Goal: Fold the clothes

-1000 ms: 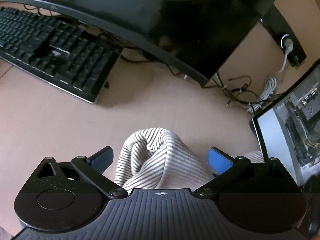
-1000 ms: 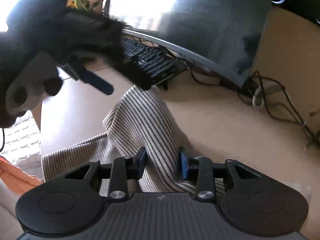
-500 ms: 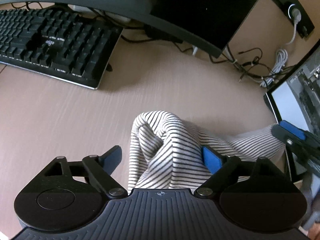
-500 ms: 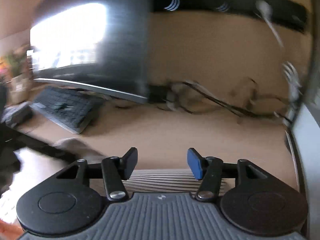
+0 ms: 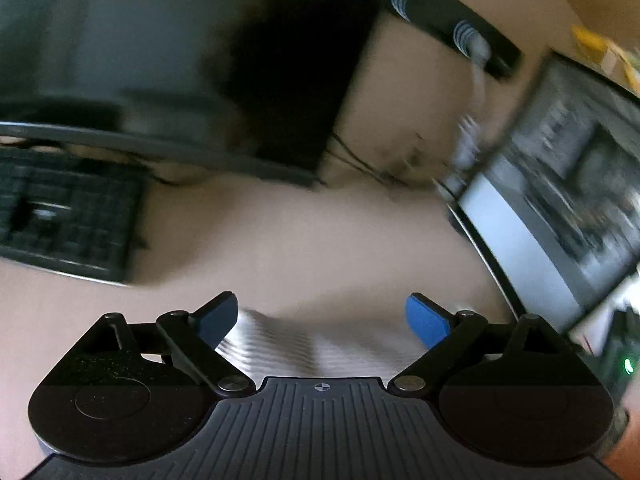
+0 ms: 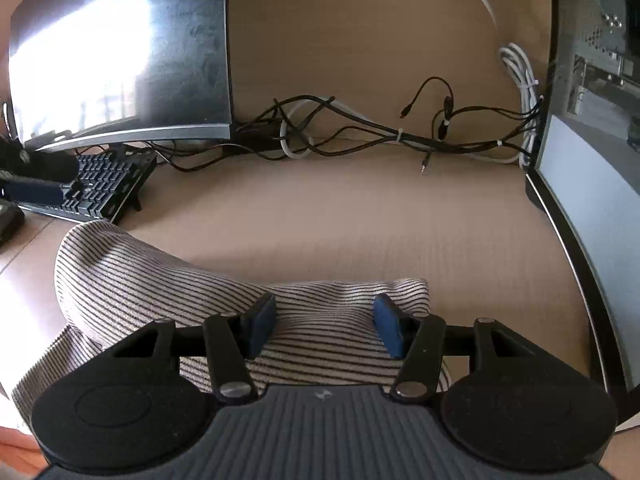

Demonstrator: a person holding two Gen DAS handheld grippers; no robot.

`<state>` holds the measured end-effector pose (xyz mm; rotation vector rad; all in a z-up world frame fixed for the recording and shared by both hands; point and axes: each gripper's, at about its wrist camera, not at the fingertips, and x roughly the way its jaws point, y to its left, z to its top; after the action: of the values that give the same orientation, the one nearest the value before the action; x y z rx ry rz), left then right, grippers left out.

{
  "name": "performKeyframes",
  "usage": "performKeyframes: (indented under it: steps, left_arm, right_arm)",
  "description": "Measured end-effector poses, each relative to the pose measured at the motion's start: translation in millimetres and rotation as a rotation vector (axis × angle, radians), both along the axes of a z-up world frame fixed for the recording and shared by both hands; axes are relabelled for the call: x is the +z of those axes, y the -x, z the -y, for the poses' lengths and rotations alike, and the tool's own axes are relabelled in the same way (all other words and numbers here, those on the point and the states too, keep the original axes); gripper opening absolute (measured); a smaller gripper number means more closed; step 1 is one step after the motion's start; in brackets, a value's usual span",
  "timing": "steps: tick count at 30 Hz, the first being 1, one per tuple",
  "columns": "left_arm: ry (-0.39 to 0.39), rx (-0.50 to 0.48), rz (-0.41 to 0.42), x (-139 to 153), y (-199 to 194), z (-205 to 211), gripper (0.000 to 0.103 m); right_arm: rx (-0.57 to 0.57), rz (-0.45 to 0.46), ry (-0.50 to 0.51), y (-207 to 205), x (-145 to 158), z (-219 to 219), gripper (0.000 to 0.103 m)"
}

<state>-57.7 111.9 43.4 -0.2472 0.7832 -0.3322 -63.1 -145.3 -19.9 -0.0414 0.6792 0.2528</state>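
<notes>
1. Striped garment (image 6: 168, 284) lies on the desk (image 6: 360, 216), its folded edge under the right gripper (image 6: 325, 326). The pads stand apart and clear of the cloth they pinched a second ago.
2. Left gripper (image 5: 322, 318) is spread wide and empty, lifted off the hump it straddled; cloth shows at 6 o'clock.
3. Keyboard (image 6: 104, 184) sits at 10 o'clock, cables (image 6: 360, 132) at 12.
4. With both grips let go, this fold looks laid.
</notes>
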Motion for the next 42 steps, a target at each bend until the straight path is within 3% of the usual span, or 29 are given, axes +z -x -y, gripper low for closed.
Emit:
performKeyframes:
  steps: [4,6,17,25,37,42]
  left_arm:
    - [-0.085,-0.019,-0.098,-33,-3,14,0.096]
    - [-0.1,-0.026,-0.107,-40,-1,16,0.097]
    - [-0.085,-0.038,-0.102,-38,2,16,0.1]
    - [-0.087,-0.047,-0.116,-46,-6,22,0.103]
    - [-0.085,-0.032,-0.132,-55,-32,21,0.103]
    - [-0.072,0.036,-0.065,-28,-37,9,0.103]
  right_arm:
    - [-0.01,-0.004,0.008,5,2,0,0.055]
    - [-0.01,-0.005,0.018,6,2,1,0.056]
    - [-0.017,-0.065,-0.002,29,12,2,0.059]
    - [0.036,-0.104,0.017,43,10,-7,0.068]
    - [0.102,-0.025,0.11,30,-6,-15,0.079]
    - [0.11,-0.013,0.114,13,-11,-15,0.083]
